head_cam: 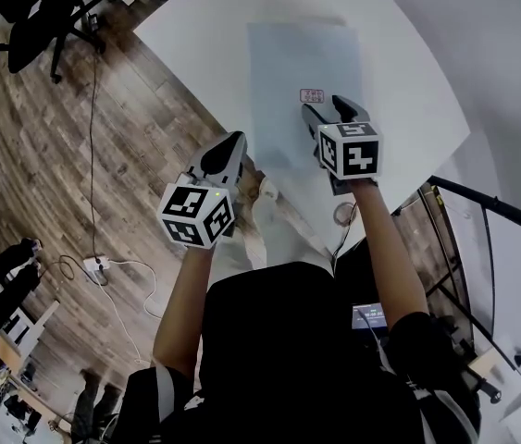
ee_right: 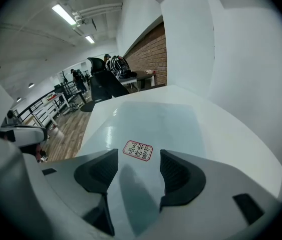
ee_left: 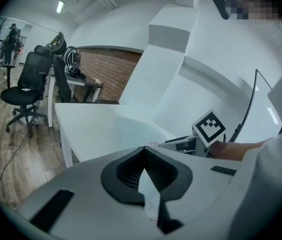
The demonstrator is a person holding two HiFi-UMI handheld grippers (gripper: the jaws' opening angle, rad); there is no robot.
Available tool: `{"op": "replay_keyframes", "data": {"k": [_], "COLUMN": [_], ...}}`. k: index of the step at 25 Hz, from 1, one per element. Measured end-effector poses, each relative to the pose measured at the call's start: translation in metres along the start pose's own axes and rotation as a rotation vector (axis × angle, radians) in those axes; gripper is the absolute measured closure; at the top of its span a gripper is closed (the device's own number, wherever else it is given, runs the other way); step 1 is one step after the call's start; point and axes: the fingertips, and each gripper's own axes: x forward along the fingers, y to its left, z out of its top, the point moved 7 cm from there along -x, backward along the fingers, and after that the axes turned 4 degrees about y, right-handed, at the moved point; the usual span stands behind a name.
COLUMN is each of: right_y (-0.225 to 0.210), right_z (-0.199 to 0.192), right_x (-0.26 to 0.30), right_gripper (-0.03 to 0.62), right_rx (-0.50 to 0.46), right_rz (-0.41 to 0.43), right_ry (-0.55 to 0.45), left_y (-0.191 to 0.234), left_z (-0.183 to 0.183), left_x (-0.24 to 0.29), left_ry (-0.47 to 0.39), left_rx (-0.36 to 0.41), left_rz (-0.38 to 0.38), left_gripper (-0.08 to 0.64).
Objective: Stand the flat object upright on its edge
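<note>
Flat object (head_cam: 302, 63), a pale blue sheet, lies flat on the white worktop (head_cam: 408, 81), with its red-bordered label (head_cam: 312, 94) at the end nearest me. My left gripper (head_cam: 237, 139) sits just beside the sheet's near-left corner, fingers pressed together and empty; my guess is it's parked there as a stop or steadying hand for when the sheet tips up. My right gripper (head_cam: 327, 107) hangs nose-down over the label end, fingers spread wide with only the sheet's surface showing between them, probably lined up to take that near edge and lift it.
</note>
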Motion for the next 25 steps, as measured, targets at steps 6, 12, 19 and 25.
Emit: {"op": "replay_keyframes", "data": {"k": [6,12,19,25], "right_y": [-0.004,0.001,-0.002,-0.001], "right_z": [-0.004,-0.006,-0.009,-0.008], "right_x": [0.005,0.007,0.007,0.007], "right_gripper": [0.333,0.328,0.328,0.328], "right_rx": [0.002,-0.036,-0.044,-0.059], "right_rz": [-0.015,-0.053,-0.043,-0.031], "right_ry": [0.02,0.02,0.01,0.015], "left_y": [0.003,0.007,0.006,0.012], "left_z": [-0.007,-0.006,-0.012,-0.016], "left_x": [-0.001,-0.005,-0.006,-0.014], "left_ry": [0.013,0.016,0.023,0.028], "left_rx": [-0.019,-0.023,-0.043,-0.057], "left_rz": [0.008,0.011,0.008,0.019], "left_gripper": [0.549,0.549,0.549,0.549]}}
